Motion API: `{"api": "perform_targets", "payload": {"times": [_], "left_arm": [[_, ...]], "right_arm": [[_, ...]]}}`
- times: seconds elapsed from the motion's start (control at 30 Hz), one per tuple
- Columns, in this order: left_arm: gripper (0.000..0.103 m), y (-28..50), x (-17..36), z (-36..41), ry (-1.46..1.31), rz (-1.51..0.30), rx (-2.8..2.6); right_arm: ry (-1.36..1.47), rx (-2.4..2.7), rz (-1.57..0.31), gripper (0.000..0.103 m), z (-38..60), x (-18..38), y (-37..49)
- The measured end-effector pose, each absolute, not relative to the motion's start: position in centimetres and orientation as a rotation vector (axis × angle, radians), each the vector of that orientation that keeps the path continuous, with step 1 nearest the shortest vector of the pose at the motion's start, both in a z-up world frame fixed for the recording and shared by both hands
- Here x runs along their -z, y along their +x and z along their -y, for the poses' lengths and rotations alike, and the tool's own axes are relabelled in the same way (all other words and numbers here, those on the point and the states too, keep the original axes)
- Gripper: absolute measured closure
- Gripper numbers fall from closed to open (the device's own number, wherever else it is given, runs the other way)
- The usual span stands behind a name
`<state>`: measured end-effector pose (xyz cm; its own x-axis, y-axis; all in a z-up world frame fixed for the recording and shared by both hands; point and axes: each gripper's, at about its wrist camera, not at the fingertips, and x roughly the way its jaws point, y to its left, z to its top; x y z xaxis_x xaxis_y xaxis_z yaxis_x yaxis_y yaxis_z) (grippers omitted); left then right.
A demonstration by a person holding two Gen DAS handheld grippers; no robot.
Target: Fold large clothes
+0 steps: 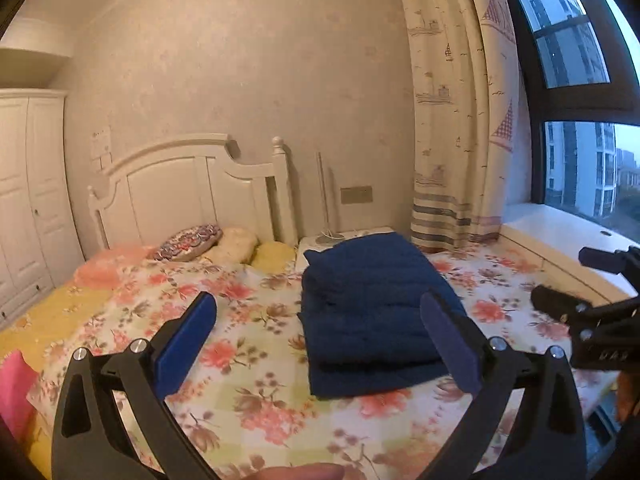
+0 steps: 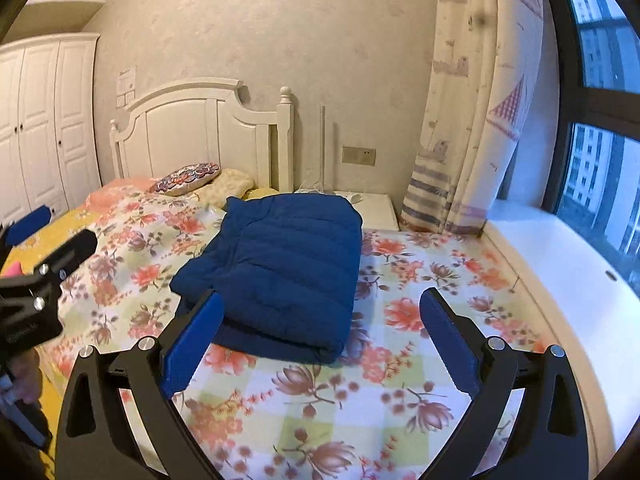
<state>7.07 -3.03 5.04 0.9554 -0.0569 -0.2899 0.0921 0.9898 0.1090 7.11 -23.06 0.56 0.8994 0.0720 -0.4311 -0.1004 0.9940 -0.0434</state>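
A dark blue quilted jacket (image 1: pixel 368 304) lies folded into a rectangle on the floral bedsheet (image 1: pixel 248 400). It also shows in the right wrist view (image 2: pixel 288 272). My left gripper (image 1: pixel 320 308) is open and empty, held above the bed just short of the jacket's near edge. My right gripper (image 2: pixel 320 304) is open and empty, hovering over the jacket's near right corner. The right gripper also shows at the right edge of the left wrist view (image 1: pixel 560 284). The left gripper shows at the left edge of the right wrist view (image 2: pixel 52 232).
Pillows (image 1: pixel 188 242) lie by the white headboard (image 1: pixel 192 196). A white nightstand (image 2: pixel 376 212) stands behind the jacket. A curtain (image 1: pixel 456 120), window sill (image 2: pixel 560 272) and window are on the right. A white wardrobe (image 2: pixel 44 128) is on the left.
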Motion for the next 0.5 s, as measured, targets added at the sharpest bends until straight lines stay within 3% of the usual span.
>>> {"api": "perform_targets", "payload": {"times": [0.5], "left_arm": [[0.002, 8.0, -2.7, 3.2, 0.128, -0.398, 0.091]], "right_arm": [[-0.066, -0.115, -0.466, 0.008, 22.4, 0.5, 7.1]]}}
